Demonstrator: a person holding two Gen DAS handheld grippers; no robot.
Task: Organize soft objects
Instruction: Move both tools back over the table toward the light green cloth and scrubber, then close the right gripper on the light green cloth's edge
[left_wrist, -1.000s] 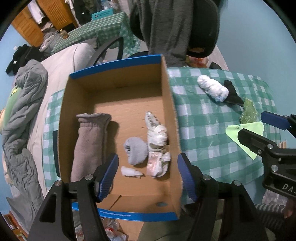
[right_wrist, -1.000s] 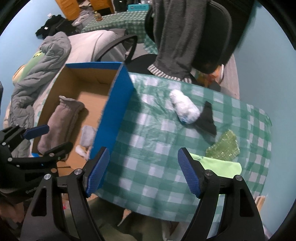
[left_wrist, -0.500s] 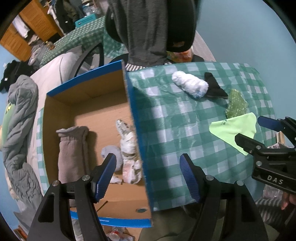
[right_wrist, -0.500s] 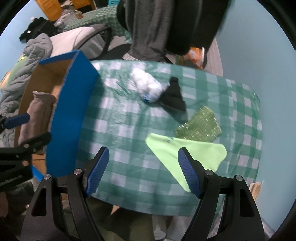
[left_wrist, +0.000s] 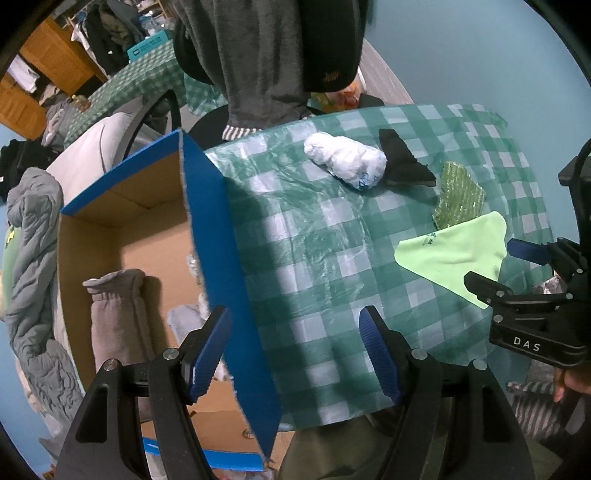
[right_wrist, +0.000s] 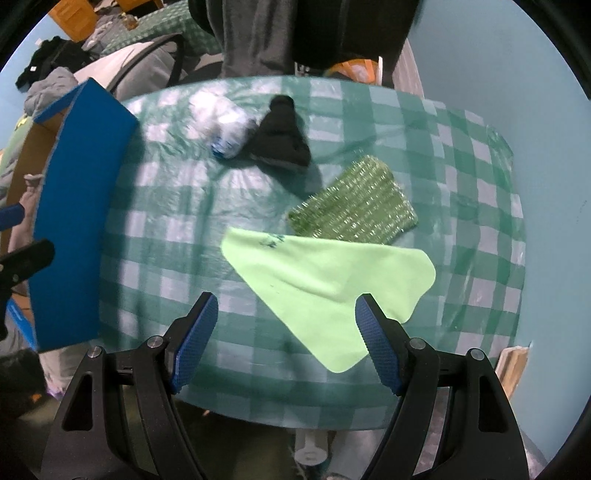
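A blue cardboard box (left_wrist: 207, 236) stands at the table's left, holding a grey sock (left_wrist: 118, 314) and other soft items, partly hidden by its wall. On the green checked tablecloth (right_wrist: 166, 221) lie a light green cloth (right_wrist: 332, 280), a sparkly green pad (right_wrist: 354, 210), a black sock (right_wrist: 280, 136) and a white bundle (right_wrist: 225, 125). My right gripper (right_wrist: 286, 339) is open and empty, above the near edge of the light green cloth. My left gripper (left_wrist: 295, 350) is open and empty, straddling the box's right wall. The cloth (left_wrist: 458, 254), pad (left_wrist: 460, 195), black sock (left_wrist: 402, 162) and bundle (left_wrist: 347, 162) show in the left view too.
A dark chair with a grey garment (left_wrist: 266, 62) stands behind the table. A bed with grey bedding (left_wrist: 29, 258) lies left of the box. The blue wall (right_wrist: 498, 55) borders the table at right. The box's blue side (right_wrist: 81, 221) rises at the right view's left.
Both grippers have moved right: the left from over the box interior to its right wall, the right from the box edge to over the light green cloth. Both stay open.
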